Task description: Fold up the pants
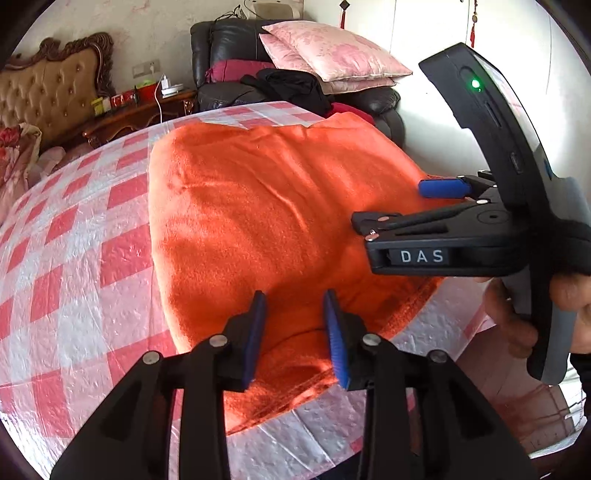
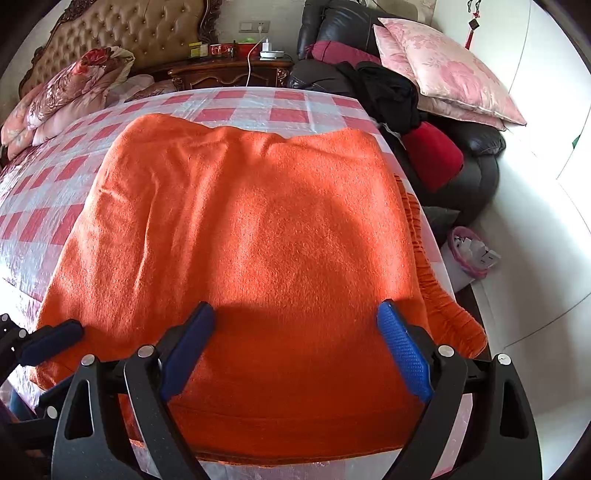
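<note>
The orange fleece pants (image 1: pixel 266 221) lie folded into a broad block on the red-and-white checked bed cover (image 1: pixel 74 236); they also fill the right wrist view (image 2: pixel 258 229). My left gripper (image 1: pixel 295 306) is open, jaws a little apart, just above the near edge of the pants, holding nothing. My right gripper (image 2: pixel 295 317) is wide open over the near edge of the pants, empty. It also shows in the left wrist view (image 1: pixel 424 199) at the right side of the pants. One left finger (image 2: pixel 51 339) shows at the lower left of the right wrist view.
A black leather armchair (image 2: pixel 472 173) with pink pillows (image 2: pixel 443 70) and dark clothes stands beyond the bed's far right corner. A wooden nightstand (image 2: pixel 229 74) and tufted headboard (image 2: pixel 129 33) are at the back. A pink basket (image 2: pixel 469 251) sits on the floor at right.
</note>
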The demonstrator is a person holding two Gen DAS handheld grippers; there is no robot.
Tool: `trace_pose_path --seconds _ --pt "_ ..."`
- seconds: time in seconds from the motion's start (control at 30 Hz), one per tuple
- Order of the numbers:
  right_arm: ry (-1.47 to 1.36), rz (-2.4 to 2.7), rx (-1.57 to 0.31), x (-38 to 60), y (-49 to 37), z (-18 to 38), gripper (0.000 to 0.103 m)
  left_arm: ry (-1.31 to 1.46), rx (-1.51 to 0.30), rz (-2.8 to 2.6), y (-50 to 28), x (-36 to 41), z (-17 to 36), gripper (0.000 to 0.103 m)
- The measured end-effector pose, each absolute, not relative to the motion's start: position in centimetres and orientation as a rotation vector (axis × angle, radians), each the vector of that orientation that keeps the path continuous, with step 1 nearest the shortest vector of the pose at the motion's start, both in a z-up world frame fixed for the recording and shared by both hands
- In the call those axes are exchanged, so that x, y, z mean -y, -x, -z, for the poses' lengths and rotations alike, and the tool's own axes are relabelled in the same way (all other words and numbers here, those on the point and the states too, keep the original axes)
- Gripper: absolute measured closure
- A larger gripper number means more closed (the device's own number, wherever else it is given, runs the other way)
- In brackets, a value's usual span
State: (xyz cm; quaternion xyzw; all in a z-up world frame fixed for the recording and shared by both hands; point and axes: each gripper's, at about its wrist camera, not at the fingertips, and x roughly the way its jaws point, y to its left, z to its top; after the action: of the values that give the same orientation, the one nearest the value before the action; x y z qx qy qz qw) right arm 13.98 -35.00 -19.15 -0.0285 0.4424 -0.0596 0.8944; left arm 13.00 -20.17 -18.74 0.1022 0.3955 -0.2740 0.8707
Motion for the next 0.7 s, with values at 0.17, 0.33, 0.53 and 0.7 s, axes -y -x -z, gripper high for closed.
trace_pose_path --seconds 0.17,0.33,0.53,0.7 --pt "0.035 0.145 -0.934 35.0 -14.2 19.2 0.013 -0.217 -0.835 0.377 -14.1 17.5 18.0 0.037" --pt "0.023 0.151 -0.935 34.9 -14.2 19.3 0.01 -0.197 -0.785 0.277 -16.2 16.2 16.2 0.04" --pt "0.023 0.149 -0.951 34.9 -14.6 19.3 0.009 -0.308 -0.752 0.492 -18.8 21.9 16.0 0.042" --pt "0.01 0.15 -0.962 35.1 -14.5 19.2 0.008 -0.343 -0.815 0.444 -22.5 22.4 17.9 0.041"
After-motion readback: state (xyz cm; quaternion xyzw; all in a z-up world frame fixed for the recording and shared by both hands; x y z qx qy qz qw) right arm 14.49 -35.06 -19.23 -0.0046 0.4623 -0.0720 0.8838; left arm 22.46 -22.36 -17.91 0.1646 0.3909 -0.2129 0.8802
